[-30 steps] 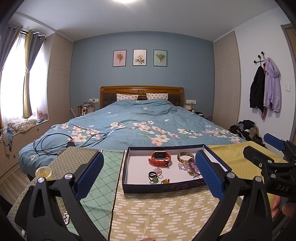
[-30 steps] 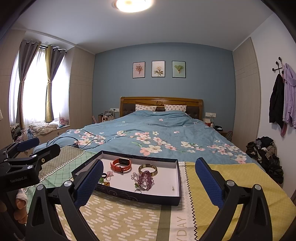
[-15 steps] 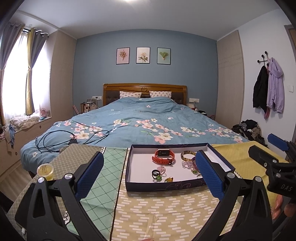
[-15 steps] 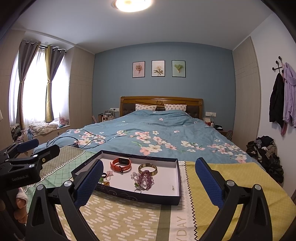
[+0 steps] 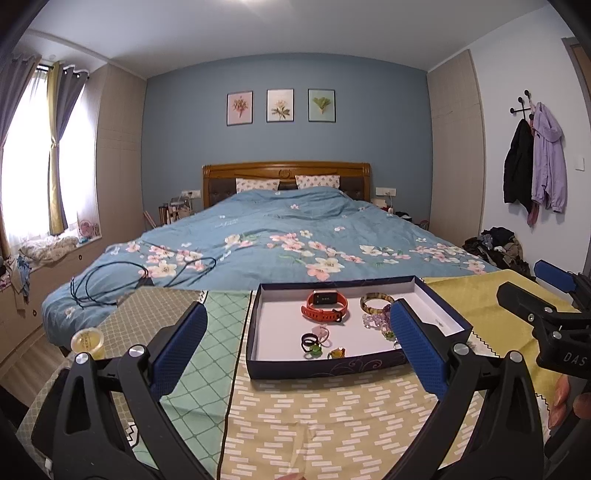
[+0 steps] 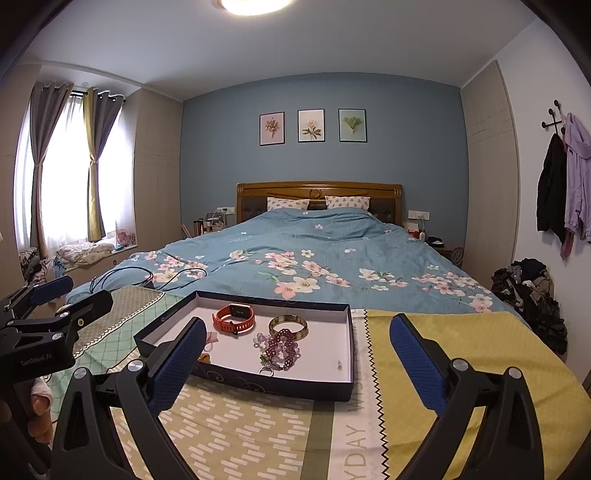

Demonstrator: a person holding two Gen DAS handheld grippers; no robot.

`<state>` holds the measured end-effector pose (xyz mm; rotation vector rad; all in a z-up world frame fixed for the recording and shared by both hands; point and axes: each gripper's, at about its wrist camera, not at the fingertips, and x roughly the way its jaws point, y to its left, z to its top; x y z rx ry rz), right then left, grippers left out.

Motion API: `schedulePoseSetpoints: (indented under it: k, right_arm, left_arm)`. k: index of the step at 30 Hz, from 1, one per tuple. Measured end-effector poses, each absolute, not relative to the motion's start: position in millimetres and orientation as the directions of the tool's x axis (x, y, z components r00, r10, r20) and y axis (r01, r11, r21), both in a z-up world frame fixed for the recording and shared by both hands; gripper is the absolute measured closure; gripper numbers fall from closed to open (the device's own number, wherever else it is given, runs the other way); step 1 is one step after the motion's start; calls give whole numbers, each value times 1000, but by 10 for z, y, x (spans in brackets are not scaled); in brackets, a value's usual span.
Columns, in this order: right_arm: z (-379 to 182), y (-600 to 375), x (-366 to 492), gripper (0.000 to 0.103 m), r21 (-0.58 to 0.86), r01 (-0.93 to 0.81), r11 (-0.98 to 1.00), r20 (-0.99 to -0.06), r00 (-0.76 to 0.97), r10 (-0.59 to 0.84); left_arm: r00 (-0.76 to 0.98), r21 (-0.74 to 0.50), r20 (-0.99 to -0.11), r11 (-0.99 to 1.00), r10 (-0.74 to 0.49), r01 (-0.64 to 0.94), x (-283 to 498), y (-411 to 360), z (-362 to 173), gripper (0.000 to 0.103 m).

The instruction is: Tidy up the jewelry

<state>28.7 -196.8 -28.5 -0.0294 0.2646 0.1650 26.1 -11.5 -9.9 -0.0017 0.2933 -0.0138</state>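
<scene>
We see the room evenly bright: a ceiling lamp (image 6: 255, 4) glares overhead, and the curtained window (image 6: 62, 177) at left is blown out white. Shadows stay soft. Fisheye bending curves walls at the edges, corners darken; focus is sharp.
</scene>
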Motion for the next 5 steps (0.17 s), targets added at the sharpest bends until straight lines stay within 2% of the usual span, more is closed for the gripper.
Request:
schedulePoseSetpoints:
  k: [5]
  right_arm:
    - [-333,-2032,370,7,-3,-164,986,-304,940,156]
  left_arm:
    - [943,-23,-333,1000,-25,18,374,-68,-167,6]
